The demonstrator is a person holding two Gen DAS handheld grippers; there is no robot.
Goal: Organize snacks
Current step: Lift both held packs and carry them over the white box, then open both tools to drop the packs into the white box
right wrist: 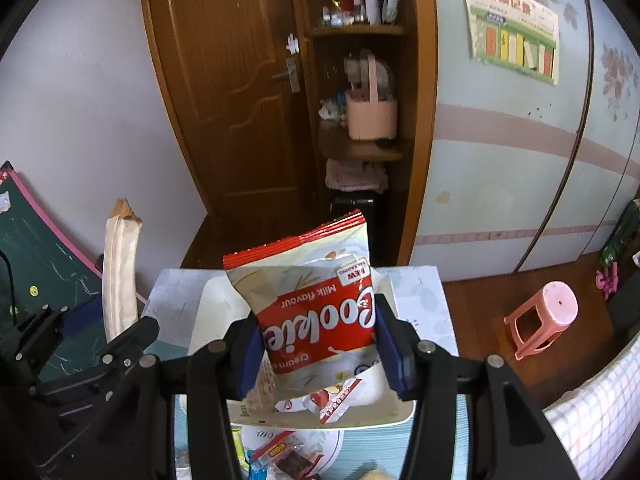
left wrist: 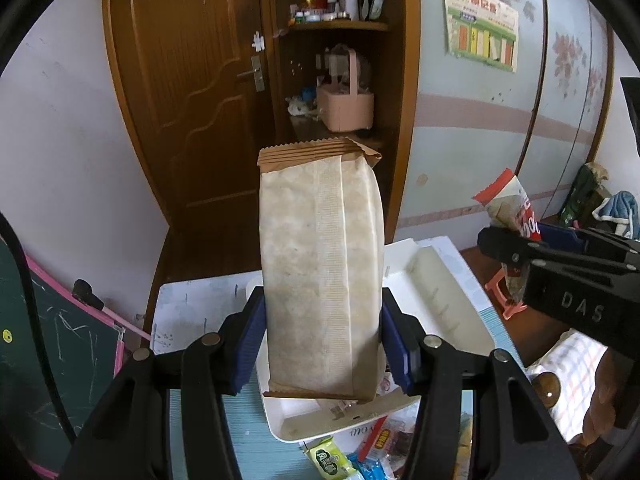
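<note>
My left gripper is shut on a tall beige paper-wrapped snack pack, held upright above a white tray on the table. In the right wrist view that same pack stands at the left, with the left gripper under it. My right gripper is shut on a red and white cookie bag, lifted over the white tray. The cookie bag and right gripper show at the right edge of the left wrist view.
Several small snack packets lie on the table's near side, packets below the tray. Behind stand a brown door, shelves with a pink basket, a pink stool on the floor and a chalkboard at left.
</note>
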